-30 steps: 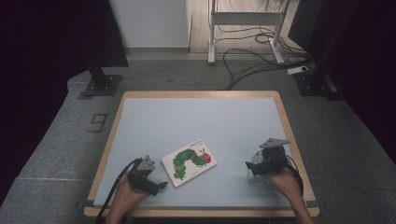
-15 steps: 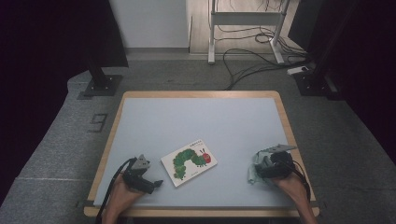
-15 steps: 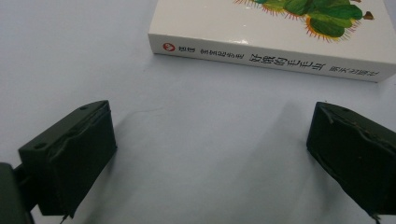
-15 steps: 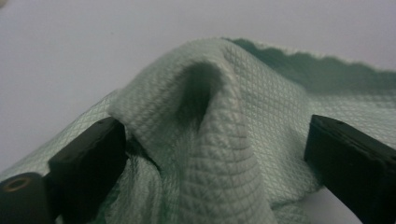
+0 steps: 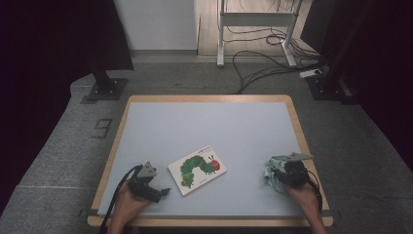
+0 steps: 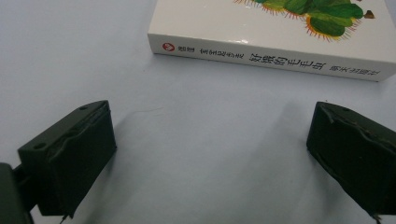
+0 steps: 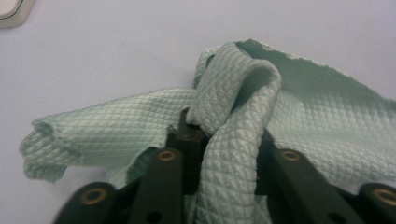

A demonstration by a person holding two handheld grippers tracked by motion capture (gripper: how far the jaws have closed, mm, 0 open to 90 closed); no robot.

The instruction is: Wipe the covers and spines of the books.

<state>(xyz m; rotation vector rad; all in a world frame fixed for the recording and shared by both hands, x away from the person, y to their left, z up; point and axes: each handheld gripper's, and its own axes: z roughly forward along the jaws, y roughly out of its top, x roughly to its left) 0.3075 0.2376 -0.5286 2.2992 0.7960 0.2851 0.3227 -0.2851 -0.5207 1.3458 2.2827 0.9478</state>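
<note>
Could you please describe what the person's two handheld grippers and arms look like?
Both grippers, the left gripper and right gripper, are black, each topped by a grey three-cornered plate and trailing a black cable. The jaws are blocky and black, with brass-coloured rivets at their base. The forearms are bare, sleeveless.

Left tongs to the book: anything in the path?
Nothing visible. The left tongs stand open, facing the spine of the book, with only bare table between; they do not touch it. The right tongs, off at the table's right side, have just closed on the green cloth.
</note>
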